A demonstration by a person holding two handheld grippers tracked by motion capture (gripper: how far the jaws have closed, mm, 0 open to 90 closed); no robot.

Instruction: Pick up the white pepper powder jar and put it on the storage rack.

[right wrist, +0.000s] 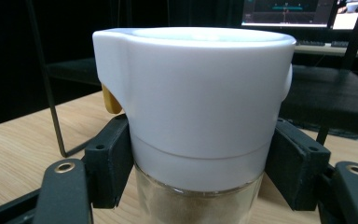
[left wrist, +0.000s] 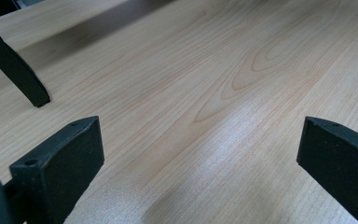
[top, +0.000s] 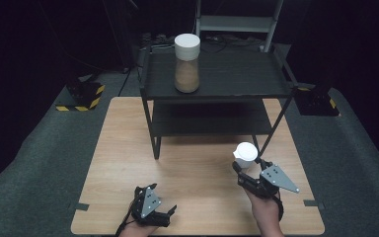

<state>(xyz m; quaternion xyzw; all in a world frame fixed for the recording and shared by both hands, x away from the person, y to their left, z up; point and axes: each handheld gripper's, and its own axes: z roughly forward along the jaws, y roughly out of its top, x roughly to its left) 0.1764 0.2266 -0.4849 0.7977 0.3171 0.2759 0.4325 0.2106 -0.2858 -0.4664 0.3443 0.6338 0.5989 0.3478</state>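
Observation:
My right gripper (top: 242, 168) is shut on a glass jar with a white lid (top: 245, 154), held above the wooden table (top: 192, 163) near the front right leg of the black shelf (top: 217, 74). In the right gripper view both pads clamp the jar (right wrist: 196, 112) just under the white lid, and tan powder shows through the glass below. A taller jar with a white lid (top: 186, 61), also holding brown powder, stands on the shelf's top level at the left. My left gripper (top: 170, 213) rests low at the table's front, its jaws open over bare wood (left wrist: 200, 116).
The black two-level shelf stands on the far half of the table, and one of its legs (left wrist: 14, 70) shows in the left gripper view. Dark floor surrounds the table. Yellow-black striped bases (top: 81, 96) sit on the floor at the left and right.

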